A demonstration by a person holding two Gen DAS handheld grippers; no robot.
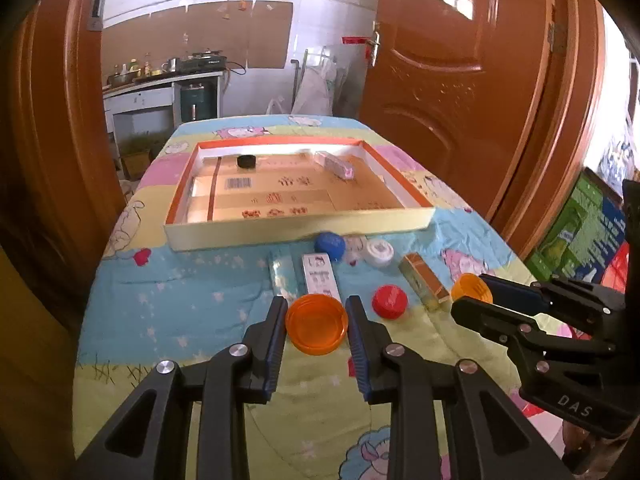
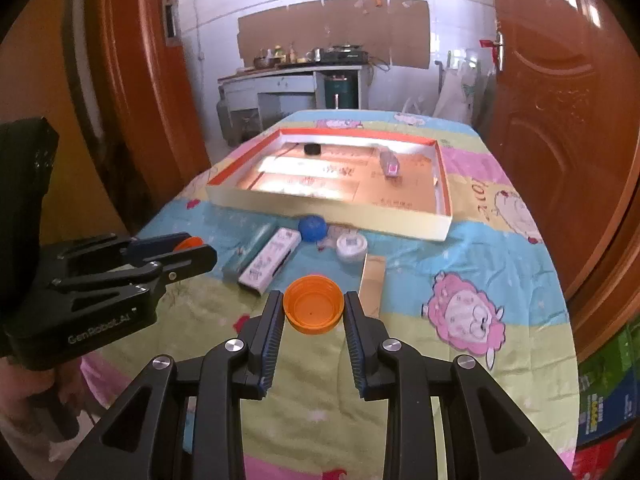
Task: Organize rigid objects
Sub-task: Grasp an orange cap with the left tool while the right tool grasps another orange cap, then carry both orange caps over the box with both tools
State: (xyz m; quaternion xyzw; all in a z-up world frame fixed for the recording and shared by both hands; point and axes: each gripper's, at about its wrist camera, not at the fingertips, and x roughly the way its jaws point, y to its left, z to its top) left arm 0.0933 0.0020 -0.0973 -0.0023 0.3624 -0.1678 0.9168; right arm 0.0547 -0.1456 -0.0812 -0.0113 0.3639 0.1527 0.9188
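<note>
- My left hand-held gripper (image 1: 317, 307) holds a translucent orange lid (image 1: 317, 324) between its fingers, both pads pressed against the lid's rim, above the near part of the desk (image 1: 168, 300).
- My right hand-held gripper (image 2: 313, 302) holds a second orange cap (image 2: 313, 309) with its hollow side up; the fingers sit against its sides.
- In the left wrist view I see the right hand-held gripper coming in from the desk's right edge with that cap at its tips.
- Just beyond my left fingers lie a white carton (image 1: 320, 276) and a teal carton (image 1: 282, 275), side by side, pointing toward the tray.
- A red cap (image 1: 389, 301) sits just to the right of the left gripper, and a tan and orange box (image 1: 424, 281) lies near it, closer to the desk's right edge.
- A blue cap (image 1: 329, 245) rests against the near wall of the tray, with a white round cap (image 1: 379, 252) near it on the right.
- The shallow tray (image 1: 296, 232), white outside and orange inside, sits in the far half of the desk.
- Inside the tray, a black cap (image 1: 246, 161) lies near the far wall, and a small white and pink box (image 1: 335, 165) lies toward the far right corner.
- The desk wears a cartoon sheep cloth.
</note>
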